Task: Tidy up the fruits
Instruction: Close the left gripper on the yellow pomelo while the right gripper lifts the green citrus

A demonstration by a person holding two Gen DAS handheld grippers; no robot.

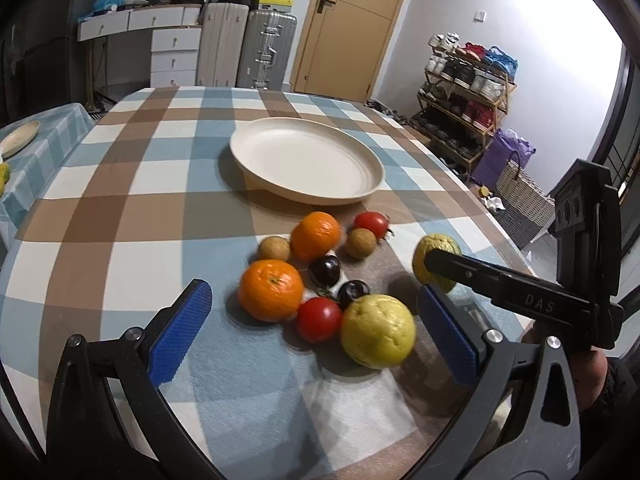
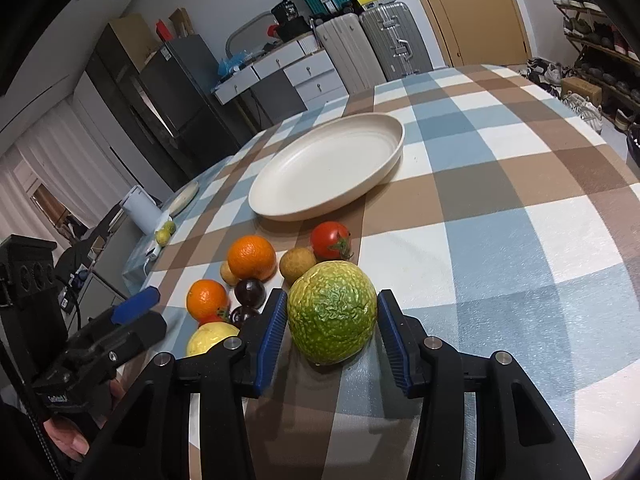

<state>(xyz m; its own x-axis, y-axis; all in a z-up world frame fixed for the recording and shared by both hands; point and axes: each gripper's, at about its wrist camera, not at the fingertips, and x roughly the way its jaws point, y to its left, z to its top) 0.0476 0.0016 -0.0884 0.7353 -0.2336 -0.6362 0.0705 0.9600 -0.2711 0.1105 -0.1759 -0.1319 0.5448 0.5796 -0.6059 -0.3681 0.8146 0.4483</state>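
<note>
Right gripper (image 2: pixel 332 320): blue pads clamped on either side of the wrinkled green-yellow fruit (image 2: pixel 332 312); the fruit sits on the checked tablecloth (image 2: pixel 500 240), at the right end of the fruit cluster; whether it is lifted off the cloth, I cannot tell
Left gripper (image 1: pixel 316 332): jaws spread wide, nothing between the pads; it hangs over the near edge of the cluster, with the smooth yellow fruit (image 1: pixel 378 330) just ahead of its right finger
Plate (image 1: pixel 308 160): cream, shallow, bare inside; it lies on the cloth beyond the fruits, apart from them
Cluster: two oranges, near (image 1: pixel 271 290) and far (image 1: pixel 316 235); two red tomatoes, near (image 1: pixel 319 319) and far (image 1: pixel 371 223); two dark plums (image 1: pixel 325 270); two small brown round fruits (image 1: pixel 274 249); all close together, several touching
Background: suitcases (image 1: pixel 248 48), a wooden door (image 1: pixel 352 24), a shoe rack (image 1: pixel 466 92)
</note>
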